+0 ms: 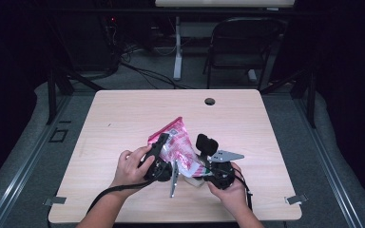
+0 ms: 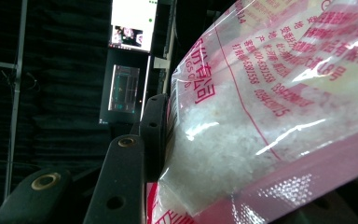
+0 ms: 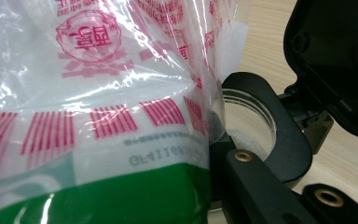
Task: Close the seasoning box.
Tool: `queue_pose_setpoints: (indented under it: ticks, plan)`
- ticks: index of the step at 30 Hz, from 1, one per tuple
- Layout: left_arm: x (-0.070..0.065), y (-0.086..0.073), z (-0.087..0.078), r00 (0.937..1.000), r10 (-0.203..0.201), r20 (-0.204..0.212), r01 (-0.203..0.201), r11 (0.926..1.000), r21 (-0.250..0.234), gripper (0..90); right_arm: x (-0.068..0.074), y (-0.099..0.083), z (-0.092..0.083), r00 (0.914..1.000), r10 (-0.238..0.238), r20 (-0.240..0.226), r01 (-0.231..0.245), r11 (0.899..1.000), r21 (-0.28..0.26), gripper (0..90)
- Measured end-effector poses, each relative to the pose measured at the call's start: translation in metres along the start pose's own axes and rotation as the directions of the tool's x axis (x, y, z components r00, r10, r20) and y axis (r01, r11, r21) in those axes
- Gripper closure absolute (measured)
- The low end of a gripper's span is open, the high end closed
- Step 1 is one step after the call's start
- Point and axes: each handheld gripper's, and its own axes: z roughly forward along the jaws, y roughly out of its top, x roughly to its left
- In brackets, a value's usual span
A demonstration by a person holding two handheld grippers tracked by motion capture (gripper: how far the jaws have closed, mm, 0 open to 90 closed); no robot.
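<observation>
Pale wood table point(image 1: 123, 123), left gripper point(image 1: 164, 142) clamps bag point(image 1: 180, 142) – red Chinese print – right gripper point(image 1: 204, 164) shut around jar point(image 3: 254, 121).

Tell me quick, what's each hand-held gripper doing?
Left hand-held gripper: shut on the bag.
Right hand-held gripper: shut on a clear jar, under the bag.

A pale wood-grain surface point(image 1: 123, 118) with rounded corners and a round cable hole point(image 1: 210, 101) near its far edge stands on grey carpet point(image 1: 313, 156). Beyond it a black folding chair point(image 1: 240, 45) sits beside a white desk leg point(image 1: 177, 47), with dark cables point(image 1: 142, 71) trailing over the floor. Black curtains point(image 1: 347, 71) close in both sides. Lit monitor screens point(image 2: 133, 25) glow in the dark.
</observation>
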Motion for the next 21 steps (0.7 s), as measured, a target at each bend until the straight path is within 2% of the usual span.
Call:
queue_pose_setpoints:
  ticks: [21]
  plan:
    - [0.0008, 0.0004, -0.0004, 1.0000, 0.006, -0.008, -0.006, 1.0000, -0.004, 65.5, 0.0003, 0.0000, 0.0001, 1.0000, -0.001, 0.000, 0.001, 1.000, 0.001, 89.7]
